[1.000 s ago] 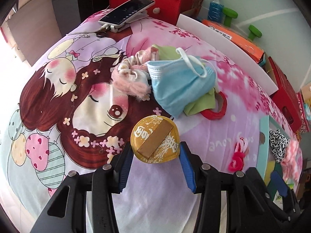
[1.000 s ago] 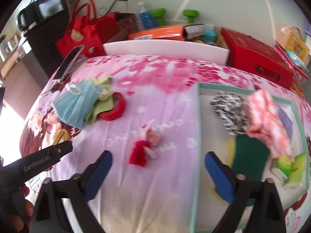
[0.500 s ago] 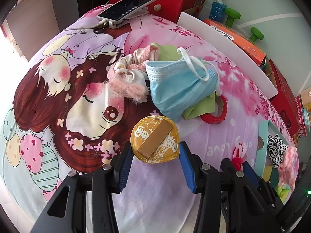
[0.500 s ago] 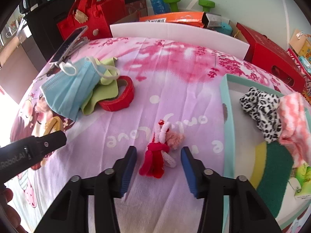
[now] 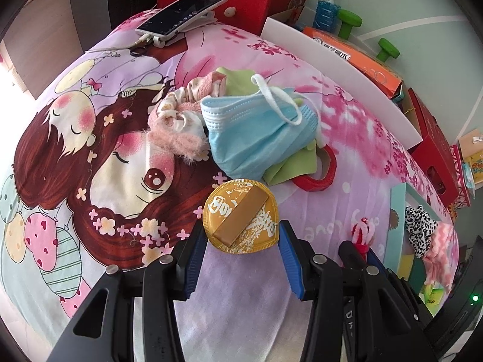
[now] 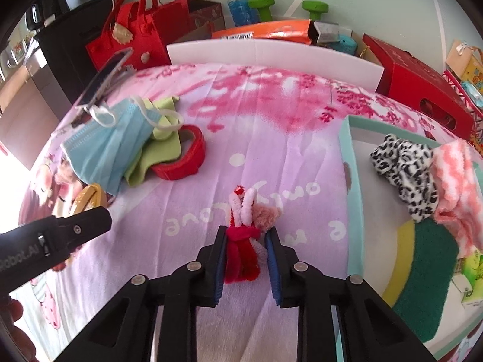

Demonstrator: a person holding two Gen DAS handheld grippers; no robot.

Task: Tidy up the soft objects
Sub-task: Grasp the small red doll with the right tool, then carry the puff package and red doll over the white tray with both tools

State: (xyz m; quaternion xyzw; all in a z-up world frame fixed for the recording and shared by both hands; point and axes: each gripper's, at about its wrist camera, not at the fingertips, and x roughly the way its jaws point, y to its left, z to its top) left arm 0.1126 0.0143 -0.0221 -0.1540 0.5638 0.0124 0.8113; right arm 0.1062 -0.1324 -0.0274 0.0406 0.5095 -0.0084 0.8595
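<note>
Right wrist view: the right tool (image 6: 246, 259) points steeply down at the cartoon-print cloth (image 6: 271, 114) covering the surface. Its jaws have just been closing, and a red and white pipe-cleaner figure (image 6: 243, 241) now stands between the blue pads, the left pad against its red body; whether the right pad presses it cannot be told. Right of it sits a teal-rimmed tray (image 6: 351, 187) holding a leopard-print scrunchie (image 6: 401, 166), a pink fuzzy cloth (image 6: 455, 181) and a green and yellow sponge (image 6: 422, 274).

Left wrist view: the left tool (image 5: 241, 259) is gripping a round gold foil-lidded cup (image 5: 240, 215) between its pads, part-way closed on it. Beyond the cup lies a heap of soft items: a blue face mask (image 5: 256, 132) on top of a green cloth (image 5: 289, 166), with a pink and cream scrunchie (image 5: 178, 123) touching its left side and a red ring (image 5: 320, 175) partly under the green cloth. A phone (image 5: 181, 12) on a stand rests at the far edge of the cloth.
</note>
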